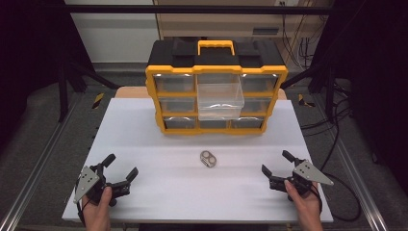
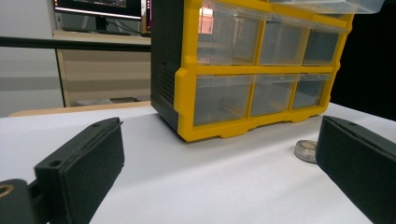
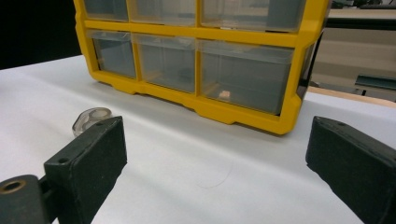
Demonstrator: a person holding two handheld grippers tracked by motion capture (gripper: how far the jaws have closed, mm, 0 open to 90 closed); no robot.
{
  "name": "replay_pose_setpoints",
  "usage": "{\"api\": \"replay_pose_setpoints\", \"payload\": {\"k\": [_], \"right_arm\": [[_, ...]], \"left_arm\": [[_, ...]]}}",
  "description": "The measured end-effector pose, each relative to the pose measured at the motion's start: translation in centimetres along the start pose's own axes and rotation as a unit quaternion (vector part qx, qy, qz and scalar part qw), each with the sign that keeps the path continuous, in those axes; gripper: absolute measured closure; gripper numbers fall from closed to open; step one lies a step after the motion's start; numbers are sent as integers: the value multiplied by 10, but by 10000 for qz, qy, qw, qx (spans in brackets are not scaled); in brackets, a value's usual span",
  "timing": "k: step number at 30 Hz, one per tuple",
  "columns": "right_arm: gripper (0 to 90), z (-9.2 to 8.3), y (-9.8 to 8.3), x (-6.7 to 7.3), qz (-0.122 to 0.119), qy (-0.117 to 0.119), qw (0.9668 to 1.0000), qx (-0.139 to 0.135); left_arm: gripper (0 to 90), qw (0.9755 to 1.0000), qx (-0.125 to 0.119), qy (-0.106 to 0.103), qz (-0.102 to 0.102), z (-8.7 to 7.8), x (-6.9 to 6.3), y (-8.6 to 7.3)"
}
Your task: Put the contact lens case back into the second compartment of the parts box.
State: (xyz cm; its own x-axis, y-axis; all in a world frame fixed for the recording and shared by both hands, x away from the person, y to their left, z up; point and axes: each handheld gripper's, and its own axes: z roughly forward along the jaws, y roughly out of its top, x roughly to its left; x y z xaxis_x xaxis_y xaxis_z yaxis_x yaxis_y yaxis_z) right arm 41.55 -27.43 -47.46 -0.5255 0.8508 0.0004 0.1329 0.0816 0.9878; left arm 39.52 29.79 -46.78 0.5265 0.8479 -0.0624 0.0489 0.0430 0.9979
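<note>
A yellow and black drawer cabinet (image 1: pixel 216 86) stands at the back middle of the white table (image 1: pixel 159 192). Its top middle clear drawer (image 1: pixel 220 98) is pulled out toward me. A small metal piece with two round holes (image 1: pixel 208 159) lies flat on the table in front of the cabinet. My left gripper (image 1: pixel 121 170) rests open near the front left edge, with nothing between its jaws. My right gripper (image 1: pixel 276 161) rests open near the front right edge, also holding nothing. The metal piece (image 2: pixel 306 151) shows beside the left gripper's far jaw, and the same metal piece (image 3: pixel 90 119) lies behind one right jaw.
The cabinet (image 2: pixel 252 70) has clear drawers in three rows, and a small item lies in a bottom drawer (image 3: pixel 225 94). Cables (image 1: pixel 337 139) trail along the floor at the right. Metal frame rails (image 1: pixel 29 187) run beside the table.
</note>
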Motion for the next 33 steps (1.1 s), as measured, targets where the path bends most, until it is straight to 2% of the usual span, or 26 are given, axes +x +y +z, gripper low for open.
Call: {"api": "replay_pose_setpoints", "payload": {"k": [6, 10, 20, 22, 24, 26, 28, 30, 33], "right_arm": [[51, 2, 0, 7, -97, 77, 9997, 195], [41, 3, 0, 10, -77, 79, 9994, 324], [56, 15, 8, 24, 27, -142, 9976, 678], [56, 17, 9, 26, 20, -111, 9973, 722], [59, 26, 13, 31, -67, -93, 9957, 916], [61, 38, 17, 37, -39, 46, 9939, 1104], [63, 42, 18, 40, -41, 71, 9929, 1188], [66, 57, 20, 49, -140, 143, 9888, 1478], [66, 66, 21, 53, -105, 245, 9880, 1523]], "left_arm": [[9, 10000, -24, -19, 20, 0, -2, 0], [9, 10000, 0, -58, 76, 1, -4, 0], [8, 9998, 68, -108, 173, 1, -9, -2], [8, 9997, 75, -117, 180, 1, -9, -2], [8, 9997, 78, -137, 169, 1, -10, -2], [8, 9997, 71, -146, 164, 1, -10, -2], [8, 9997, 68, -145, 178, 1, -10, -2], [8, 9997, 70, -133, 186, 1, -10, -2], [8, 9997, 80, -119, 195, 1, -10, -2]]}}
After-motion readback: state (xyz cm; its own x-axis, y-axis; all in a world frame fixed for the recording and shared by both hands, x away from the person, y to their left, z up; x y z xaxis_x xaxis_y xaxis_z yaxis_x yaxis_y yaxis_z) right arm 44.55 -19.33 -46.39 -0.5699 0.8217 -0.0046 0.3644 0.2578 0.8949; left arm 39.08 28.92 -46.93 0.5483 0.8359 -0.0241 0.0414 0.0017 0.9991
